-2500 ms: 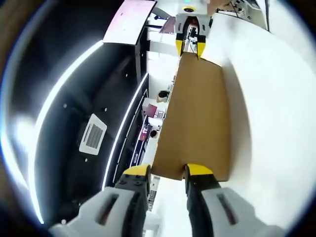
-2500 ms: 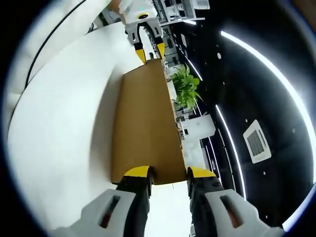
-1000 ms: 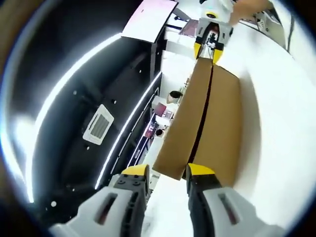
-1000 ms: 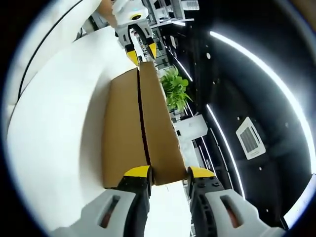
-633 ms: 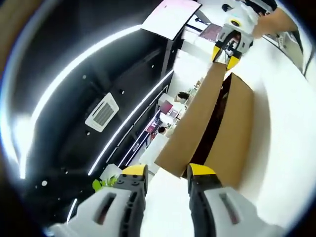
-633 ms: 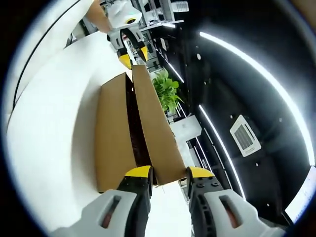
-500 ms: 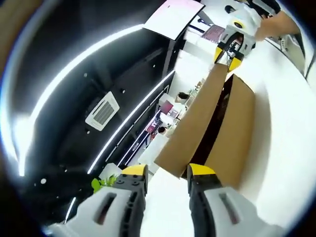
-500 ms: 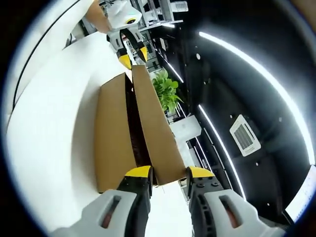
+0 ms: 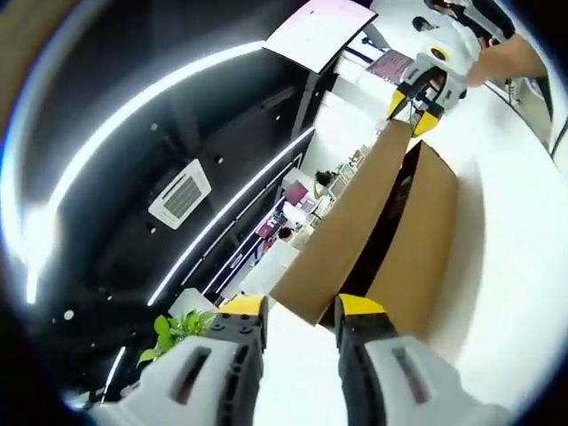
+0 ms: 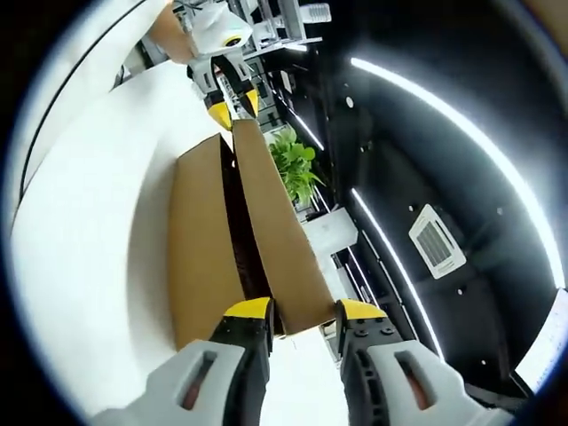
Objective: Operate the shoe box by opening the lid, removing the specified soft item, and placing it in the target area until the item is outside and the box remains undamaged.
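left gripper [image 9: 300,308] and right gripper [image 10: 300,311] each clamp 1 end of the flat brown cardboard lid [image 9: 348,232], tilted above the shoe box [image 9: 424,240] on a smooth white table [image 9: 510,266].

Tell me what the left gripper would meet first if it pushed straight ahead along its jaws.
The cardboard lid: its near edge already sits between the left gripper jaws. Beyond it, along the lid, is the right gripper at the far end; depth is uncertain.

office/showroom | black ceiling [image 9: 133,115] | strip lights [image 10: 461,124] | potted plant [image 10: 293,169]
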{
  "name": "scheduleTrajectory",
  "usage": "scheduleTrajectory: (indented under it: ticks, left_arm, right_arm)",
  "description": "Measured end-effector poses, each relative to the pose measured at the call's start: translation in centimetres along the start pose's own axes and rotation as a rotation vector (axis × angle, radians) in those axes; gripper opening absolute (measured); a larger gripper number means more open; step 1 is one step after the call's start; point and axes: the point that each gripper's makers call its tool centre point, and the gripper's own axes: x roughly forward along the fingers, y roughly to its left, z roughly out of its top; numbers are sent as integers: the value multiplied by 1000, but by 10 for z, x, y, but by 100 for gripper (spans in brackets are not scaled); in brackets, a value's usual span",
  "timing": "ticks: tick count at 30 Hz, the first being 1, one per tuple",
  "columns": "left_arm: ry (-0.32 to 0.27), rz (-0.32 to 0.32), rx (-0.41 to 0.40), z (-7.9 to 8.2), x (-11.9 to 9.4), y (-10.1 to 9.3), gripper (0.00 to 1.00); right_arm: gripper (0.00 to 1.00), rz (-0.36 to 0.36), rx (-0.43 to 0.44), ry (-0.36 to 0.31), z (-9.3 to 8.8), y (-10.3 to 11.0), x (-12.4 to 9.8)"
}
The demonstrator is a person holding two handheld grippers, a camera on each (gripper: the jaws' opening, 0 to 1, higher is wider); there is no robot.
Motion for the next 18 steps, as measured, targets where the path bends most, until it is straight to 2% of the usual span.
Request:
scheduleTrajectory:
  ticks: [3, 9, 13, 14, 18]
  left_arm:
    - [-5, 4, 20, 1, 0, -1, 30]
    - [-9, 6, 2, 3, 1, 1, 30]
    - [-19, 4, -27, 5, 1, 2, 30]
    - [-19, 2, -21, 5, 2, 2, 31]
    - [-20, 2, -26, 4, 2, 2, 31]
  right_arm:
    - [28, -21, 27, -9, 2, -2, 1]
    - [28, -71, 62, 0, 1, -7, 0]
    - [28, -126, 132, 30, -4, -12, -1]
    - [28, -123, 169, 28, -3, -10, -1]
    - [30, -138, 227, 11, -2, -10, 0]
